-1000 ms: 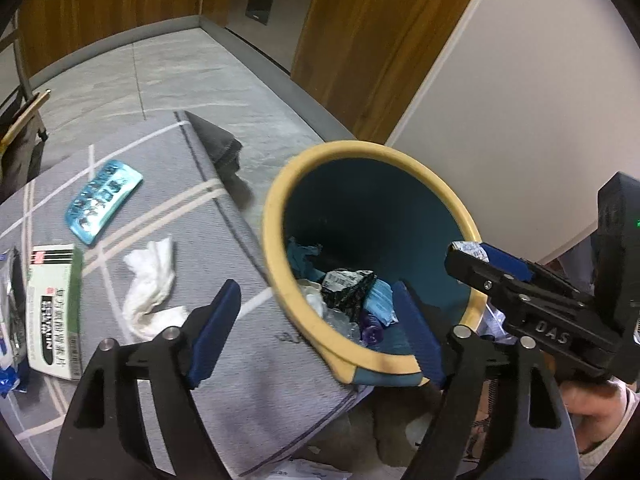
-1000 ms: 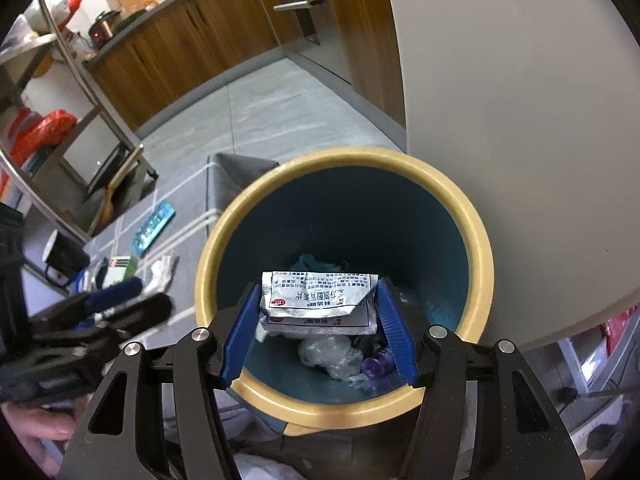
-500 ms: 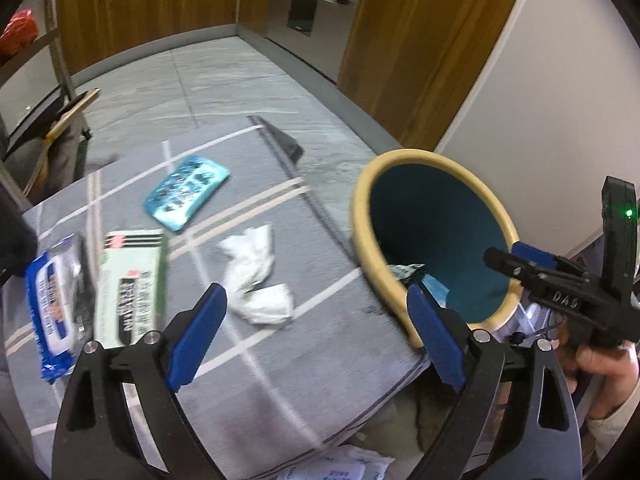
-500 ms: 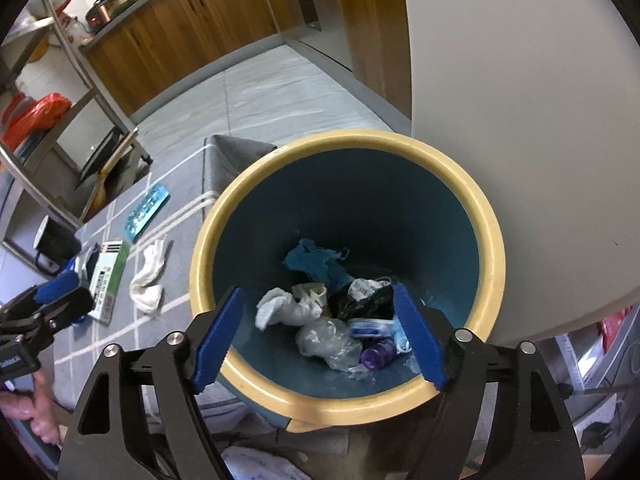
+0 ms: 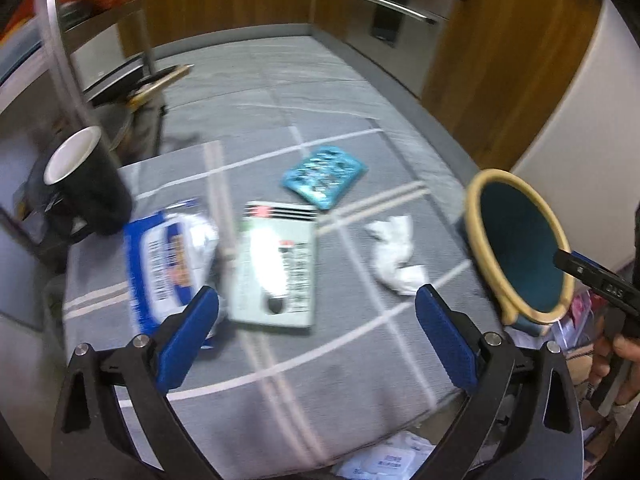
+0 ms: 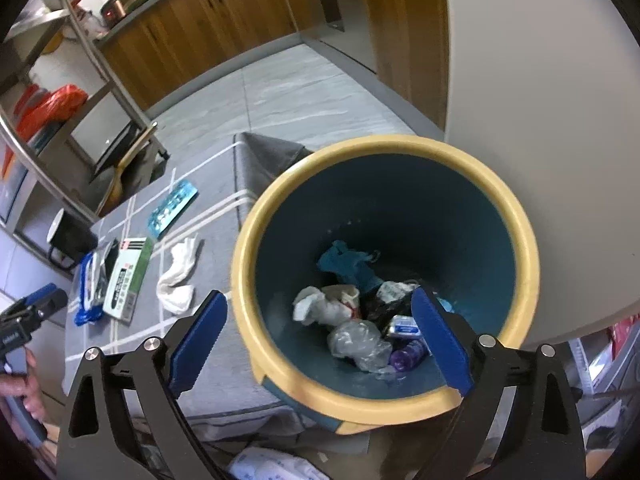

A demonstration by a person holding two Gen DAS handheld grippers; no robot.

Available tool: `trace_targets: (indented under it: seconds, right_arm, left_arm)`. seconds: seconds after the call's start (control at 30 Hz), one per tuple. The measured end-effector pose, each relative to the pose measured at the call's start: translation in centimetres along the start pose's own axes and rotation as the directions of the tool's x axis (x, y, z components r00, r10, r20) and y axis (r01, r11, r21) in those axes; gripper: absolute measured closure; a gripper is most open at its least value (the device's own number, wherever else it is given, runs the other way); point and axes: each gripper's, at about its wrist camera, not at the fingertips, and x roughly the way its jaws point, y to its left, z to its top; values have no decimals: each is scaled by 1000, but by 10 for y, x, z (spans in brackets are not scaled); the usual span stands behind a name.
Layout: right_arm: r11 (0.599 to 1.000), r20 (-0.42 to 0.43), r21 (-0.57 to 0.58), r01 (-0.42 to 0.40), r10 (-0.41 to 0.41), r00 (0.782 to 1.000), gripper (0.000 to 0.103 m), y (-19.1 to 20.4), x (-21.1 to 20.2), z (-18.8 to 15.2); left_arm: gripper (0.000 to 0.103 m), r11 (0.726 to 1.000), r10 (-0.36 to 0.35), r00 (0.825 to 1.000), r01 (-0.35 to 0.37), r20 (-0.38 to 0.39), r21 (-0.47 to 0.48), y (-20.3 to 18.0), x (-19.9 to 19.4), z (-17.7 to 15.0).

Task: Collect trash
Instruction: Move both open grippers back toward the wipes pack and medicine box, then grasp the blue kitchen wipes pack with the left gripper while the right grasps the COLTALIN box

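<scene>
A teal bin with a yellow rim (image 6: pixel 520 236) stands at the edge of a grey striped cloth (image 5: pixel 304 364); it also shows in the left wrist view (image 5: pixel 476 216). Several crumpled pieces of trash (image 6: pixel 352 320) lie in its bottom. My right gripper (image 6: pixel 320 340) is open and empty above the bin's near rim. My left gripper (image 5: pixel 316 336) is open and empty above the cloth. On the cloth lie a white-green packet (image 5: pixel 280 268), a crumpled white tissue (image 5: pixel 396 256), a teal blister pack (image 5: pixel 324 176) and a blue-white wipes pack (image 5: pixel 168 256).
A black mug (image 5: pixel 88 184) stands at the cloth's far left. A metal rack (image 6: pixel 60 92) stands behind it, wooden cabinets (image 6: pixel 224 8) beyond. A white wall (image 6: pixel 540 80) is right of the bin. White packets (image 5: pixel 384 460) lie on the floor below the cloth's near edge.
My right gripper opened and its white packet dropped into the bin. My left gripper swung left, away from the bin, over the items on the cloth.
</scene>
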Motion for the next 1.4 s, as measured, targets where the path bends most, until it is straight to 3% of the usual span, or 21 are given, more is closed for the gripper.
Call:
trace_targets:
  seconds: [0.17,0.37,0.67,0.77,0.97,1.03,1.13,1.27,1.4]
  right_arm:
    - [999,0,-32,-16,16,1000,8,20,1,1]
    - [996,-11,-81,-28,28,1000,8,44,7,0]
    - [988,-29,-149,-36,32,999,8,75,17,-5]
    - [986,-39,-161,-31,25,999,8,81,21,-8]
    - [983,-53,-180,-30,21,998,8,89,26,-11]
    - [981,-54,-191,-33,23,998,8,95,27,-13]
    - [977,-60,-209,-43,31,998,8,105,28,-15]
    - [969,-69,-238,-61,46,997,8,120,31,-18]
    - [960,-85,-265,-93,73,994,8,139,35,-22]
  left_arm:
    - [6,994,77,997,-77,-6,-76,46,-3,-7]
    - [6,968,103,994,-106,-24,-226,104,10,-12]
    - [6,922,26,999,-42,-47,-385,142,47,-3]
    - [6,923,-5,999,-16,-52,-384,139,59,4]
    - [6,942,41,992,-78,-117,-327,130,91,10]
    - [6,942,27,991,-70,-134,-329,130,99,8]
    - [14,947,36,988,-82,-151,-310,128,107,5]
    - [37,949,32,992,-70,-125,-309,129,98,2]
    - [40,957,55,994,-80,-96,-280,125,79,1]
